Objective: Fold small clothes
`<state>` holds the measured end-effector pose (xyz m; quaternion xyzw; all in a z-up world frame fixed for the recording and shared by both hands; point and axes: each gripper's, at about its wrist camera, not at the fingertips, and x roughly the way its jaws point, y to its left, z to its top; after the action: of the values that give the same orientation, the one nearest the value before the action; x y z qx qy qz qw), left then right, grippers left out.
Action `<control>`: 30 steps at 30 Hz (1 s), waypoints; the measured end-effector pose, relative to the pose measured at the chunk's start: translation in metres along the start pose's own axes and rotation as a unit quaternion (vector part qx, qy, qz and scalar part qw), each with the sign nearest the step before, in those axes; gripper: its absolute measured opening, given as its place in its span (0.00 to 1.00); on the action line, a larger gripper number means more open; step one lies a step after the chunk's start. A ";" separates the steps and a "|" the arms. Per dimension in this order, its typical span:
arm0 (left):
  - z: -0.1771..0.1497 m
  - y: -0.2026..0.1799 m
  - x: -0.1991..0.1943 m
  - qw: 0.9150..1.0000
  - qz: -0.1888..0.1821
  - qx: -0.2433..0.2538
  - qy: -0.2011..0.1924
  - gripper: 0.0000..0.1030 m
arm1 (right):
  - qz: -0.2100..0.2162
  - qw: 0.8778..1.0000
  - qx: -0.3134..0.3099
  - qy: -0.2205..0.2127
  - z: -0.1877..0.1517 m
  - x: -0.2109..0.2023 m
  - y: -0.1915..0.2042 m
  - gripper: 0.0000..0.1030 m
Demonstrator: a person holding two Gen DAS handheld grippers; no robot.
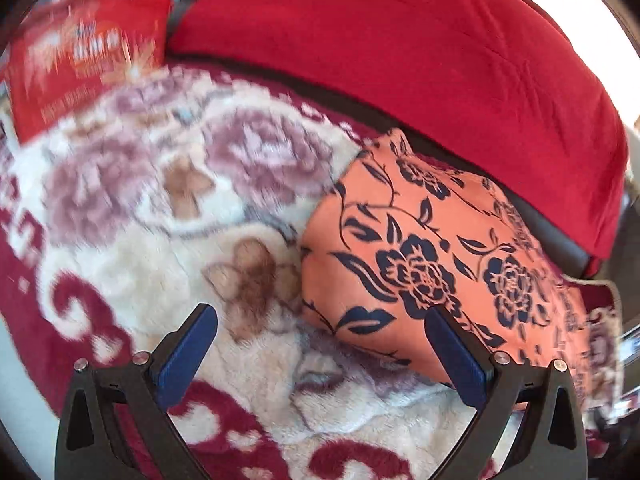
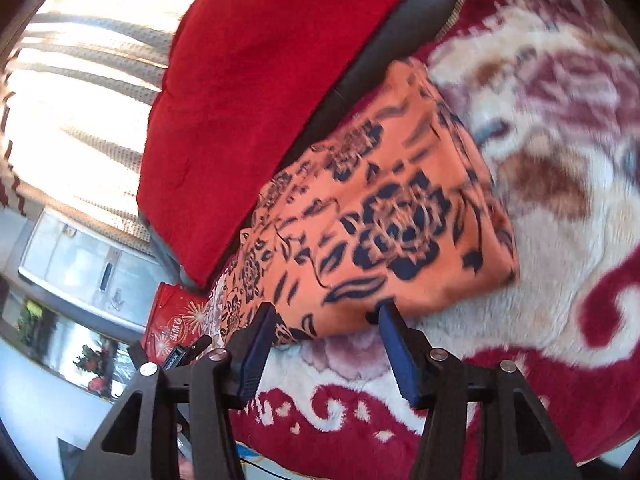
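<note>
Orange cloth with dark blue flowers [image 1: 420,248], folded flat, lying on the fluffy blanket [image 1: 160,220] with pink roses and dark red swirls. In the left wrist view, right of the middle; in the right wrist view [image 2: 384,216], in the middle of the frame. Looks a bit blurry in both.

Left gripper [image 1: 320,320] low in its frame, blue fingers [image 1: 188,356] wide apart, nothing between them but blanket. Right-hand finger in front of the cloth's near edge; touching or not, cannot tell.

Right gripper [image 2: 324,316] low in its frame, fingers [image 2: 400,352] apart, tips right at the cloth's near edge, not squeezing it.

Behind the cloth, a big red cushion [image 1: 400,52] on something dark grey. A red bag with gold sparkles [image 1: 84,52] at the upper left of the left wrist view, and one more [image 2: 172,320] at the lower left of the right wrist view. Bright striped curtain [image 2: 80,72] at the upper left there.
</note>
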<state>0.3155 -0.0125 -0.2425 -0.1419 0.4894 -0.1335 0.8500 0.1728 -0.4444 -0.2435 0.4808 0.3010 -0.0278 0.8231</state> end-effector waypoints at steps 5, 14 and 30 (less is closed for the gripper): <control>-0.007 0.002 0.026 0.990 -0.102 -0.064 0.075 0.40 | 0.002 0.999 0.031 0.012 -0.003 0.019 -0.007 0.56; -0.014 0.005 0.042 0.973 -0.131 -0.166 0.092 0.79 | 0.004 0.998 0.070 0.000 -0.002 0.019 -0.024 0.56; -0.008 0.027 0.058 0.953 -0.154 -0.243 0.093 0.44 | 0.034 0.991 0.124 -0.046 0.007 0.021 -0.044 0.57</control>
<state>0.3394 -0.0095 -0.3021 -0.4047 0.5562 -0.1520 0.7098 0.1790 -0.4683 -0.2862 0.5869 0.2407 -0.0591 0.7708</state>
